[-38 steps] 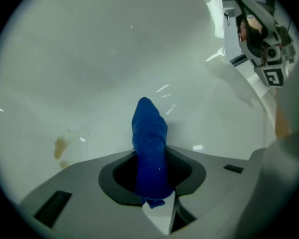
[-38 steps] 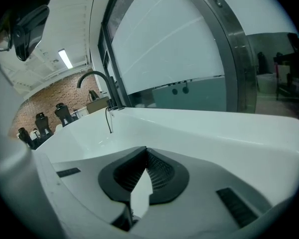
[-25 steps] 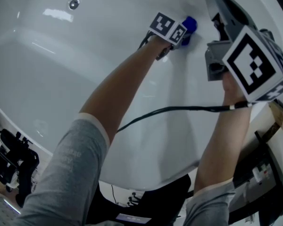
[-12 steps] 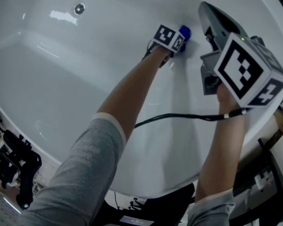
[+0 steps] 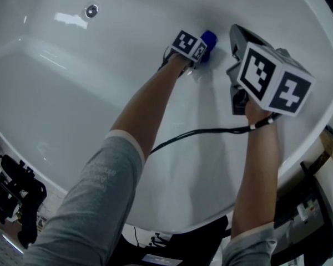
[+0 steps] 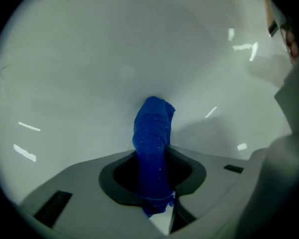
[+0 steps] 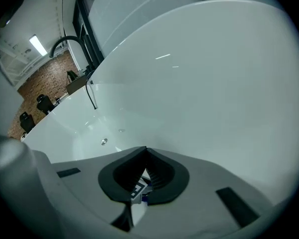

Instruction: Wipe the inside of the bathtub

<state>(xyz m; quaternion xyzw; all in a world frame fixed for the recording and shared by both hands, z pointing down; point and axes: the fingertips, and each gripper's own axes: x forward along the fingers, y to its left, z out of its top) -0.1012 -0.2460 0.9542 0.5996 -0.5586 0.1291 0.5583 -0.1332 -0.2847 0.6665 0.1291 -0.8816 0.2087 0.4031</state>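
Note:
The white bathtub [image 5: 72, 93] fills the head view. My left gripper [image 5: 201, 47] reaches to the far sloping wall, shut on a rolled blue cloth [image 5: 208, 39] whose end presses on that wall. In the left gripper view the blue cloth [image 6: 152, 133] sticks out between the jaws of the left gripper [image 6: 154, 161] and touches the white tub wall [image 6: 89, 73]. My right gripper [image 5: 236, 33] hangs just right of it, above the wall. Its tips meet with nothing held in the right gripper view [image 7: 145, 151].
A round metal drain fitting [image 5: 91, 10] sits on the far left of the tub. A black cable [image 5: 200, 131] runs from the right gripper across the left arm. Black equipment [image 5: 14, 190] stands outside the tub's near rim. A curved faucet [image 7: 65, 40] rises at the far end.
The left gripper has slid the blue cloth a little to the left along the tub wall. The right gripper has moved left and farther down into the tub.

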